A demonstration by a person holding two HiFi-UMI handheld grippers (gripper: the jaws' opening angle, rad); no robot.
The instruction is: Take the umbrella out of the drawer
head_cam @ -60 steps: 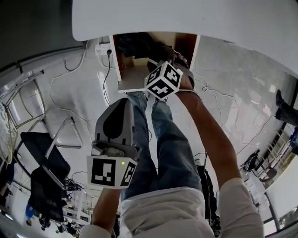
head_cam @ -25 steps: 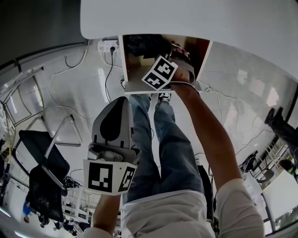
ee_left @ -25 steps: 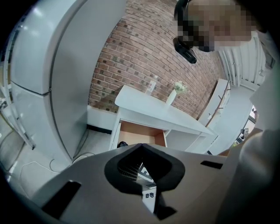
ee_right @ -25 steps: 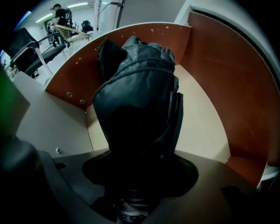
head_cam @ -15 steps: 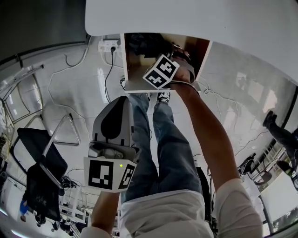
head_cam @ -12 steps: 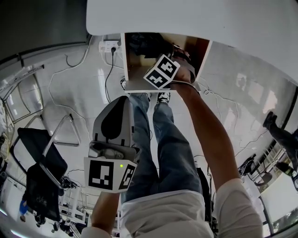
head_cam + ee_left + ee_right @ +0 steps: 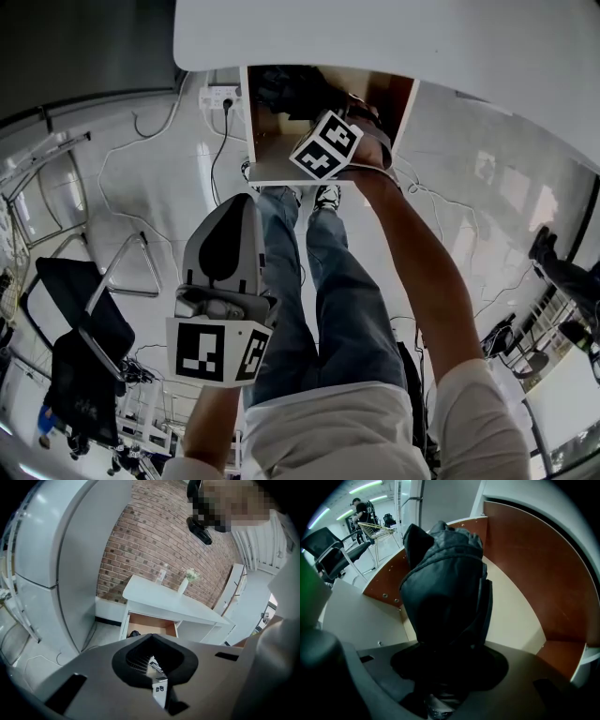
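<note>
Under the white table (image 7: 394,37) a wooden drawer (image 7: 272,171) stands pulled out. A black folded umbrella (image 7: 292,90) lies in it, toward the back. My right gripper (image 7: 349,111) reaches steeply down into the drawer and is shut on the umbrella (image 7: 445,583), whose bunched fabric rises straight out of the right gripper (image 7: 443,667). The drawer's brown wall (image 7: 525,559) curves round it. My left gripper (image 7: 238,208) hangs well short of the drawer, over the person's legs, shut and holding nothing. From the left gripper view the drawer (image 7: 152,624) is a small opening in the distance.
A power strip (image 7: 217,96) and cables lie on the pale floor left of the drawer. A black office chair (image 7: 80,328) and a wire rack (image 7: 131,267) stand at the left. A bottle (image 7: 161,574) and a vase (image 7: 186,581) stand on the table (image 7: 173,601); a large white cabinet (image 7: 61,550) is at its left.
Since the oldest frame my right gripper has gone further into the drawer, and its cube has rolled a little. The left gripper has stayed where it was.
</note>
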